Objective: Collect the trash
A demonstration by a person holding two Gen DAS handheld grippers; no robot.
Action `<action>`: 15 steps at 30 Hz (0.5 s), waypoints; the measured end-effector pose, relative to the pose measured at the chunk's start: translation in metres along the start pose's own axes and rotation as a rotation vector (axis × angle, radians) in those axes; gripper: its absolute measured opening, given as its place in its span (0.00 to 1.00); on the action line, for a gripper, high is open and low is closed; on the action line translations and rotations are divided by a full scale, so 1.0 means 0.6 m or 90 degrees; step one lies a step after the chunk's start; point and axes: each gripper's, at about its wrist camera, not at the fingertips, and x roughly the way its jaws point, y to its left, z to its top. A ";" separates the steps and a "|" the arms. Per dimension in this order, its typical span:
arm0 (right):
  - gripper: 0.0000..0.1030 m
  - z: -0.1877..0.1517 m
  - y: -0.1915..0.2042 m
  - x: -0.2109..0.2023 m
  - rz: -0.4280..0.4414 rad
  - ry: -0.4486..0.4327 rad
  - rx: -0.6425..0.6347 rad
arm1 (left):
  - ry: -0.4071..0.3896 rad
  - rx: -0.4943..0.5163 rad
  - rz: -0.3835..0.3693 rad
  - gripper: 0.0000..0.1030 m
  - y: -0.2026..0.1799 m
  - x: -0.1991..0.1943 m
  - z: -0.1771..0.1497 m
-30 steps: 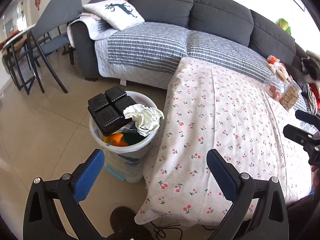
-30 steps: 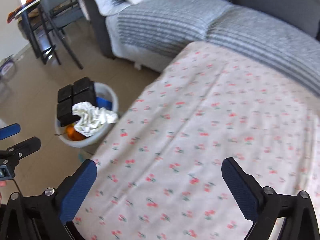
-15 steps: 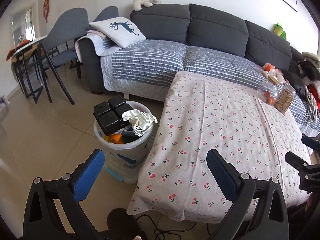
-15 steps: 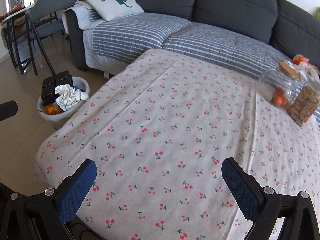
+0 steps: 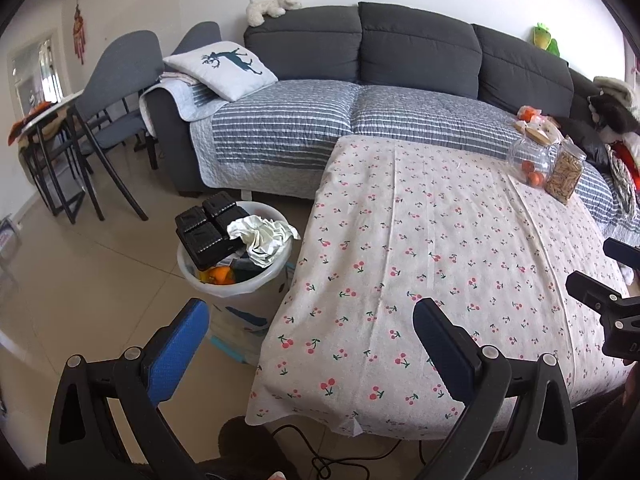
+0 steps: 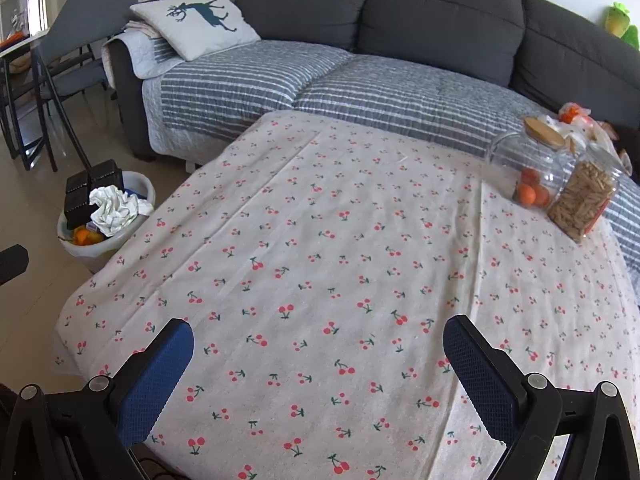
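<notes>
A white trash bin (image 5: 264,280) (image 6: 120,240) stands on the floor at the table's left corner. It holds a black plastic tray (image 5: 208,228) (image 6: 86,196), crumpled white paper (image 5: 262,234) (image 6: 114,208) and something orange (image 5: 220,274). My left gripper (image 5: 310,330) is open and empty, above the table's near left corner. My right gripper (image 6: 318,354) is open and empty over the cherry-print tablecloth (image 6: 340,260) (image 5: 440,260). The right gripper also shows at the right edge of the left wrist view.
Two glass jars (image 6: 532,168) (image 6: 584,200) lie at the table's far right. A grey sofa (image 5: 360,80) with a striped cover and a deer pillow (image 5: 220,68) runs behind. Grey chairs (image 5: 116,92) and a small table stand at the left. A black cable (image 5: 328,462) lies under the table's near edge.
Both grippers have pulled back and risen away from the bin, which now looks smaller and farther. More of the table and sofa is in view. Both stay open.
</notes>
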 end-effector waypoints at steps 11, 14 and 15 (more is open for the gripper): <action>0.99 -0.003 -0.002 0.006 0.003 0.010 0.006 | -0.001 -0.005 -0.002 1.00 0.002 0.000 0.001; 0.99 -0.004 -0.003 0.008 0.005 0.013 0.009 | -0.001 -0.005 -0.002 1.00 0.002 0.000 0.001; 0.99 -0.004 -0.003 0.008 0.005 0.013 0.008 | -0.001 -0.005 -0.002 1.00 0.002 0.000 0.001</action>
